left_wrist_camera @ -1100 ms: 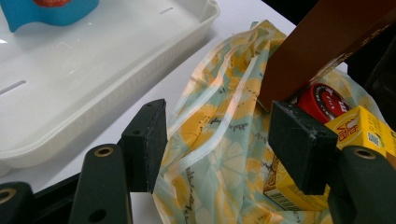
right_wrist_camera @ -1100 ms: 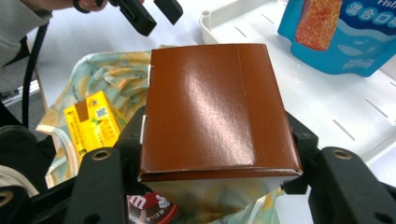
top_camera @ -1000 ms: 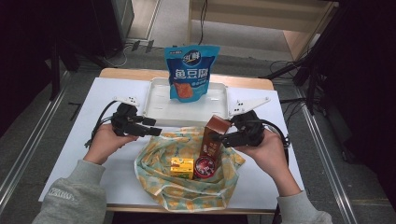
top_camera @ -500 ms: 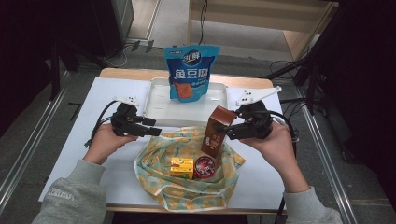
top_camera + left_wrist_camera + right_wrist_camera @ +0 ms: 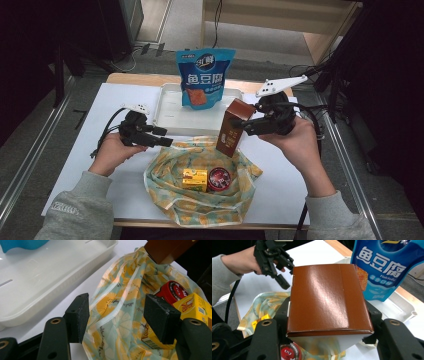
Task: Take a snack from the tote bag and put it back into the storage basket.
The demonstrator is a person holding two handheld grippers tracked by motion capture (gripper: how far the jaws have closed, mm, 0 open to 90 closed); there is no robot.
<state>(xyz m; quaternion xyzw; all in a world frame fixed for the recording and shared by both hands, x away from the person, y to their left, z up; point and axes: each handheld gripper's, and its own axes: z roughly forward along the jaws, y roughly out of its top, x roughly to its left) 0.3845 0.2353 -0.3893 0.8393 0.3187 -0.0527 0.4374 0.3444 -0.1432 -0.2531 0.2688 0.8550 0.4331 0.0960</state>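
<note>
Right gripper (image 5: 250,126) clamping brown carton (image 5: 231,127) (seemingly airborne)

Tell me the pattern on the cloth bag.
Pale blue-green cloth bag with yellow lemon-slice prints; clearest in the left gripper view.

Right tongs (image 5: 245,126) clamped and lifted, wrist level, pointing left; left tongs (image 5: 167,142) spread open, held low, pointing right.

You have one brown carton (image 5: 234,128), one yellow box (image 5: 194,179) and one red-lidded tin (image 5: 219,178). One patterned cloth bag (image 5: 200,200) lies near you. At the far side sit one white tray (image 5: 170,107) and one blue snack pouch (image 5: 203,77).
</note>
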